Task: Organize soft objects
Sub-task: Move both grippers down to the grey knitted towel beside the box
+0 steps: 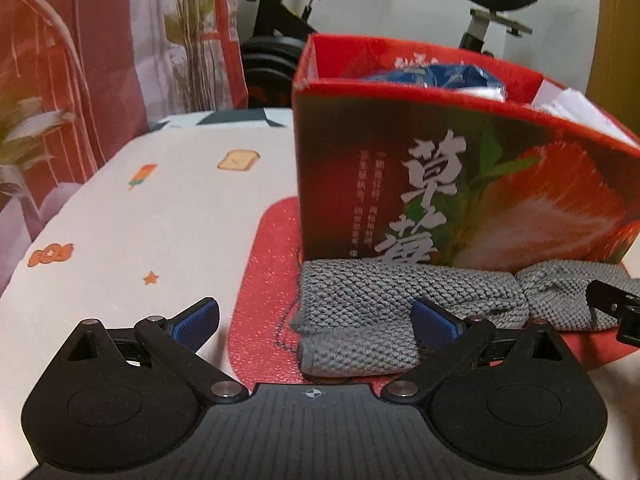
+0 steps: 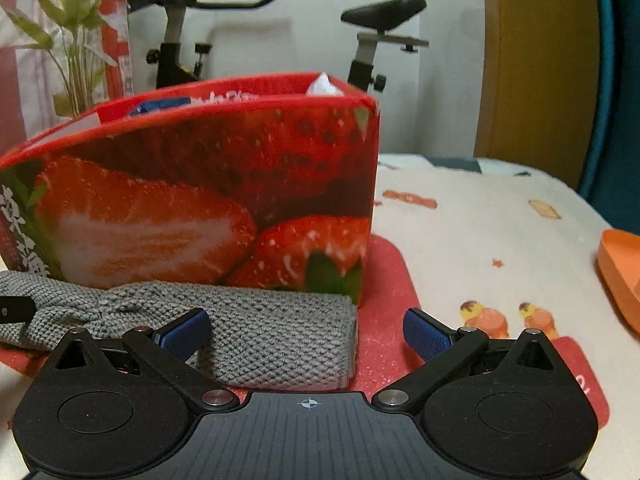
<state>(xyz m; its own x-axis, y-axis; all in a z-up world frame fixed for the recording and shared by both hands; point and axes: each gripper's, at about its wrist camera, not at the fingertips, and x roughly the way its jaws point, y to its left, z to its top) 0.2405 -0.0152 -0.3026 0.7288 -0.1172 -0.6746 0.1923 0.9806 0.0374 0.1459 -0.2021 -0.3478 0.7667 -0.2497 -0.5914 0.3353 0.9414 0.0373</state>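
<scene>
Knitted grey cloth (image 1: 408,304) is what I'm after: a soft, folded or rolled piece lying on the red mat (image 1: 264,280), hard against the foot of the strawberry box (image 1: 460,184). In the left wrist view it fills the lower centre and right of the frame; in the right wrist view (image 2: 256,332) it runs from the left edge to just past centre.

Its long axis lies crosswise to both grippers, parallel to the box's front wall. My left gripper (image 1: 316,324) has its fingers spread wide, holding nothing; the cloth's left end sits between them, with the right blue pad (image 1: 434,322) over the knit, though I can't tell if it touches. My right gripper (image 2: 306,334) is spread wide too and empty, straddling the cloth's right end, its left pad (image 2: 186,334) over the fabric. Each arm looks about equally near its own end, so I judge a two-ended pinch is the natural next move, followed by a lift over the box wall, which stands tall right behind the cloth.

The box is open-topped and already holds things: a blue packet (image 1: 436,76) and something white (image 1: 576,108) at the frame's upper right. An orange tray (image 2: 622,276) sits at the right edge of the right wrist view; its contents are out of sight.
</scene>
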